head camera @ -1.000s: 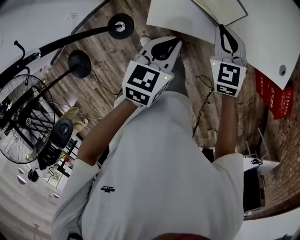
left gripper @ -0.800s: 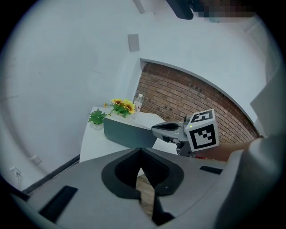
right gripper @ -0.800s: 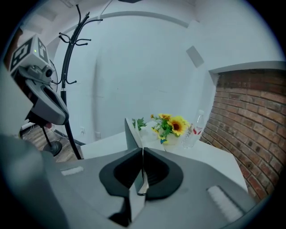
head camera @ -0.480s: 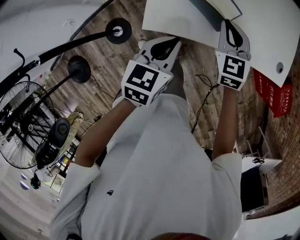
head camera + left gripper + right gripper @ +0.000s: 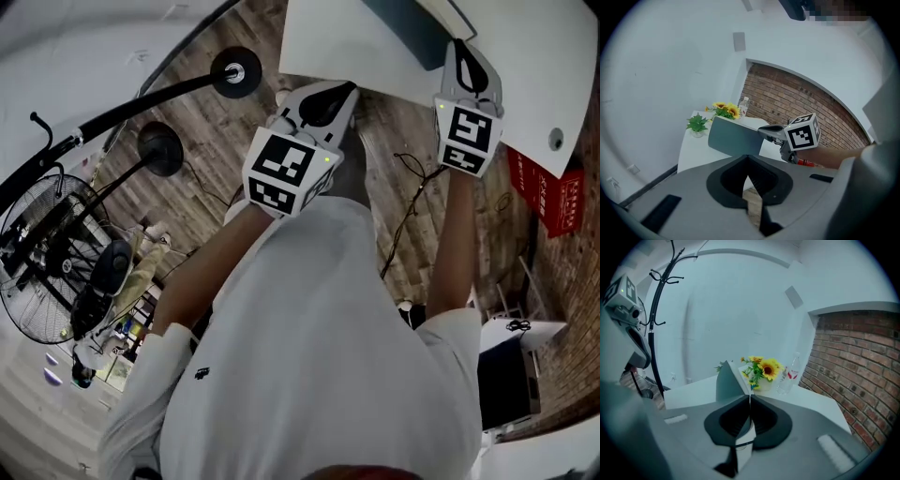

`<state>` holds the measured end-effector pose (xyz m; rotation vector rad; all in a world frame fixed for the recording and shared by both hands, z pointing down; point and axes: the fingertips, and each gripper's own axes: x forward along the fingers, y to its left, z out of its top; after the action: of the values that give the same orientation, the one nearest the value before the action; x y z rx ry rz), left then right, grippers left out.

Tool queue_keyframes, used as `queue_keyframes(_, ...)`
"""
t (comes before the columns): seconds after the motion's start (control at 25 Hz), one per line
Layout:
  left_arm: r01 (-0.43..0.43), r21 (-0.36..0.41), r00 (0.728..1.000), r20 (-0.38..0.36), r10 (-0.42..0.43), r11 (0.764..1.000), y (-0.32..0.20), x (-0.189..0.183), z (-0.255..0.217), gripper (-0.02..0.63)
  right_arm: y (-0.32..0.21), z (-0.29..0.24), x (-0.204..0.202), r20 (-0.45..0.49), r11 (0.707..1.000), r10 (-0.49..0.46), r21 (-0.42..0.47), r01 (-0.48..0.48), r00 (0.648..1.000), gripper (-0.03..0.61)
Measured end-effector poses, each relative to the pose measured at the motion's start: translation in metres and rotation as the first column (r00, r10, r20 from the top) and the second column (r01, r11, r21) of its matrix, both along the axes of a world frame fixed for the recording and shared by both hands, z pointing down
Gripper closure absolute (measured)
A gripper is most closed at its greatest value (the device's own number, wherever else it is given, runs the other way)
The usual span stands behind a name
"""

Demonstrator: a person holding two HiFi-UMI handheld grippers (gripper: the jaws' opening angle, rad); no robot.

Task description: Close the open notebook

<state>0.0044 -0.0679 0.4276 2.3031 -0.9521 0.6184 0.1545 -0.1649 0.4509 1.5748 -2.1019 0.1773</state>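
Past the gripped notebook cover [image 5: 727, 383], a bottle [image 5: 789, 373] bears an illegible red label.

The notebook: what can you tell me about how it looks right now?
The notebook has a plain grey cover with white pages inside. It sits on a white table near the sunflowers, partly open: the cover stands raised, its edge pinched in the right gripper.
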Motion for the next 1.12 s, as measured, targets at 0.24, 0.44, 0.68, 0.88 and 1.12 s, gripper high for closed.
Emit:
queue_keyframes(0.24,-0.009,-0.019,1.0,-0.002,0.009,1.0,-0.007,0.006,0.005,0.604,-0.013,0.008,0.014,-0.009,0.999,0.025,-0.02,-0.025,1.0,0.558)
queue_keyframes(0.44,-0.023,-0.027,1.0,0.003,0.023,0.999,-0.014,0.013,0.012,0.604,-0.025,0.019,0.028,-0.012,0.999,0.045,-0.031,-0.045,0.999,0.558)
queue_keyframes(0.68,-0.031,-0.044,0.999,0.012,0.031,0.999,-0.018,0.016,0.021,0.604,-0.037,0.032,0.04,-0.012,0.997,0.052,-0.054,-0.053,0.999,0.557)
queue_keyframes(0.88,-0.04,-0.053,0.999,0.015,0.041,0.998,-0.021,0.019,0.026,0.604,-0.045,0.046,0.047,-0.014,0.995,0.065,-0.069,-0.066,0.998,0.557)
queue_keyframes(1.12,-0.042,-0.06,0.999,0.015,0.043,0.997,-0.027,0.022,0.03,0.604,-0.054,0.06,0.058,-0.022,0.993,0.075,-0.093,-0.077,0.997,0.557)
